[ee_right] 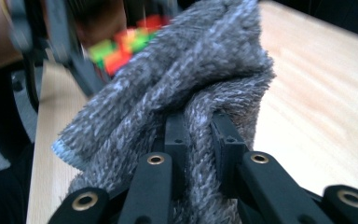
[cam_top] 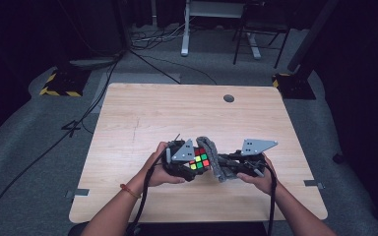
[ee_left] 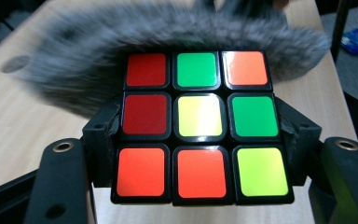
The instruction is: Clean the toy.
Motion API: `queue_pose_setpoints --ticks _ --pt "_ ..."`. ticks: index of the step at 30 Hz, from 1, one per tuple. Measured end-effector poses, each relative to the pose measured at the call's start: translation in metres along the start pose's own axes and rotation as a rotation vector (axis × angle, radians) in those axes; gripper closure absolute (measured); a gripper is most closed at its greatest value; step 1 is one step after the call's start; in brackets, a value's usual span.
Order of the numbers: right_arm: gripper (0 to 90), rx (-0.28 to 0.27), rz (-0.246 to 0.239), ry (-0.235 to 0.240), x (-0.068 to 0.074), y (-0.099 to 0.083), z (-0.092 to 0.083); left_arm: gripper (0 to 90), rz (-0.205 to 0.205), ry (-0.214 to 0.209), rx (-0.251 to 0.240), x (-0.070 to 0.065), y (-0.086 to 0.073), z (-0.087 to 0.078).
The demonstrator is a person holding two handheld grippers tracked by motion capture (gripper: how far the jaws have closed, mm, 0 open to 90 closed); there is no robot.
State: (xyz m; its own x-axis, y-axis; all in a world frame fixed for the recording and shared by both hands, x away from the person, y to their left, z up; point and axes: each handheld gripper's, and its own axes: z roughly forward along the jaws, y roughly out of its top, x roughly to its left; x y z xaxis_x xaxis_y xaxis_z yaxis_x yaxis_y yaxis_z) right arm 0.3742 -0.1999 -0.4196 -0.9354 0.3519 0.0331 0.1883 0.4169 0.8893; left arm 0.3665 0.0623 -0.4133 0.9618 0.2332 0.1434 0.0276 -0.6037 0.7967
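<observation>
Puzzle cube clamped in the left gripper, black-framed, glossy; facing side red, green, orange on top, red, yellow, green in the middle, orange, orange, yellow-green below. Held above the near middle of the wooden table. Grey fuzzy cloth pinched in the right gripper, jaws together on a fold, draped against the cube's far and right side, blurred there. Round grommet at the table's far edge. Cables and desk legs on the floor beyond.
</observation>
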Motion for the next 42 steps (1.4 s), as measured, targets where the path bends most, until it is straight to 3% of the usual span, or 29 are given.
queue_pose_setpoints --ticks 2,4,7,15,16,19,25,28,33,35,42 --pt "79.6 -0.024 -0.02 -0.006 0.005 0.004 -0.003 33.4 0.016 -0.011 0.006 -0.004 0.002 0.005" --pt "79.5 0.005 -0.057 -0.031 0.009 0.005 -0.001 33.4 0.02 -0.009 0.003 -0.005 0.003 0.005" --pt "79.5 0.03 -0.034 -0.032 0.004 0.001 0.002 33.4 0.006 -0.006 -0.03 -0.003 0.003 0.001" --pt "79.4 0.166 -0.006 -0.005 -0.002 -0.011 0.02 33.4 0.001 0.007 -0.046 0.0 0.002 -0.007" --pt "79.4 0.169 0.008 0.012 -0.003 -0.013 0.022 33.4 0.0 0.006 -0.045 0.0 0.002 -0.007" --pt "79.2 0.168 0.007 0.005 -0.004 -0.012 0.02 33.4 0.009 0.02 -0.017 0.0 0.0 -0.005" --pt "79.1 0.083 0.017 0.02 -0.005 -0.006 0.005 33.4 0.001 0.039 0.005 0.001 -0.003 -0.001" --pt "79.0 0.072 0.006 -0.007 -0.007 -0.002 -0.001 33.4 0.014 0.059 0.028 0.002 -0.004 0.001" --pt "79.0 0.084 0.0 -0.064 -0.013 -0.001 -0.008 33.4 -0.02 0.078 0.023 0.012 -0.009 -0.005" --pt "79.0 0.106 -0.02 -0.095 -0.015 0.0 -0.008 33.4 -0.033 0.087 0.027 0.014 -0.012 -0.008" --pt "79.0 0.175 -0.028 -0.133 -0.023 -0.006 -0.015 33.4 -0.041 0.084 0.085 0.015 -0.021 -0.014"
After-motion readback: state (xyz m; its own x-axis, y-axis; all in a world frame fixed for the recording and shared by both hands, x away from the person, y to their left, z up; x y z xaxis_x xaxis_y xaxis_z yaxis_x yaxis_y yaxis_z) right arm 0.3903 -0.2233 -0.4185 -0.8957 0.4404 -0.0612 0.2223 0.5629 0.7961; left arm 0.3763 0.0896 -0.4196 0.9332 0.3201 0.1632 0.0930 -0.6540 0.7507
